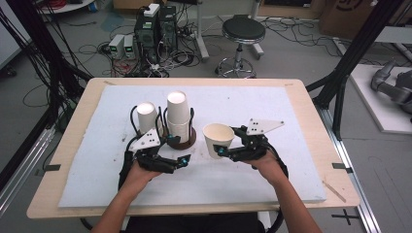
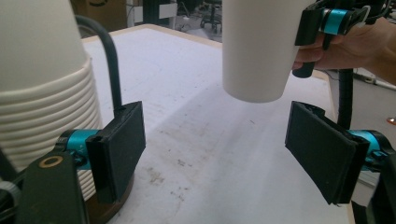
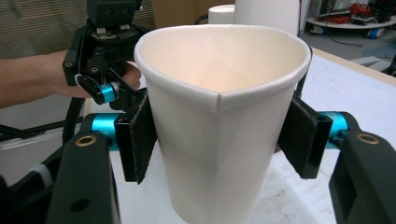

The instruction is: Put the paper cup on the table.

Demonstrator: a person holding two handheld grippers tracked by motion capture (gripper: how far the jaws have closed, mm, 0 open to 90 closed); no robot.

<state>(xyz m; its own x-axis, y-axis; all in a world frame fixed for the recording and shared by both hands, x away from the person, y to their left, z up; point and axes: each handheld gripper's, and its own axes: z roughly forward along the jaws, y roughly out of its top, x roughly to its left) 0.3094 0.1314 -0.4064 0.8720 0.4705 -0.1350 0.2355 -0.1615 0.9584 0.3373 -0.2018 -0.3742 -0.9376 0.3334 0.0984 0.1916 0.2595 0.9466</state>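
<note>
Left gripper (image 1: 186, 159) fingers spread; right gripper (image 1: 219, 151) fingers clamped.

Left gripper view: cup stack (image 2: 42, 93) cut off at 9 and 12 o'clock, base partly hidden behind a pad. Held paper cup (image 2: 257, 51) rim cut at 12 o'clock. Right gripper view: cup bottom cut at 6 o'clock.
</note>
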